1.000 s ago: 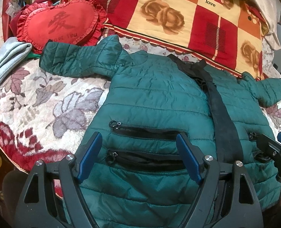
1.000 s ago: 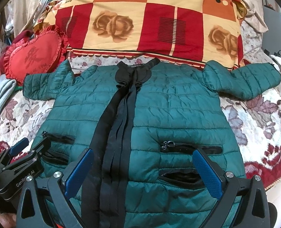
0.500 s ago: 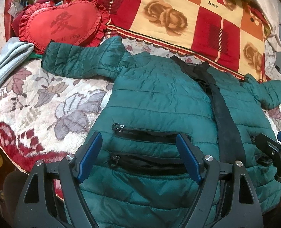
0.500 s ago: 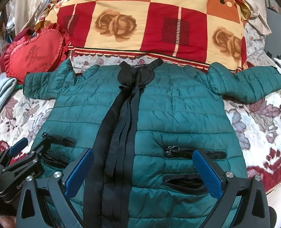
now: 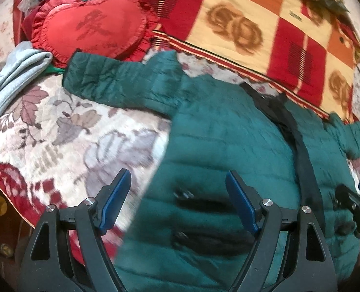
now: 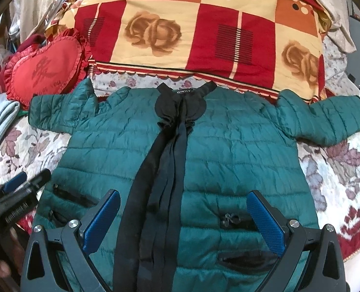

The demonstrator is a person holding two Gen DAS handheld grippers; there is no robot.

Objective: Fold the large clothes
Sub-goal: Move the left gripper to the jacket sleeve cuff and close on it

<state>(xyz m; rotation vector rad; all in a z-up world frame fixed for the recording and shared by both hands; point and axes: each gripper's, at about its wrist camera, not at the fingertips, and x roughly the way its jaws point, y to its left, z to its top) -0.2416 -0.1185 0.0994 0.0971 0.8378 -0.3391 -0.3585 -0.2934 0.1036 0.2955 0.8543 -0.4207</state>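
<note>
A dark green quilted jacket [image 6: 240,150] lies front up and spread flat on the bed, both sleeves out to the sides, with a black zip placket [image 6: 165,170] down its middle. It also shows in the left wrist view [image 5: 218,141], blurred. My left gripper [image 5: 178,198] is open and empty above the jacket's left lower edge, near the zip pockets [image 5: 204,204]. It also appears at the left of the right wrist view [image 6: 19,189]. My right gripper [image 6: 183,216] is open and empty above the lower front, beside the right pocket zip [image 6: 229,219].
A floral bedspread [image 5: 58,133] covers the bed. A red heart cushion [image 5: 92,29] lies by the left sleeve [image 5: 111,77]. A red and cream checked quilt [image 6: 194,31] lies behind the collar. Folded grey cloth [image 5: 12,73] sits at the far left.
Both grippers have moved forward over the jacket, away from its hem. The left gripper has also swung left toward the jacket's side edge. Both stay open.
</note>
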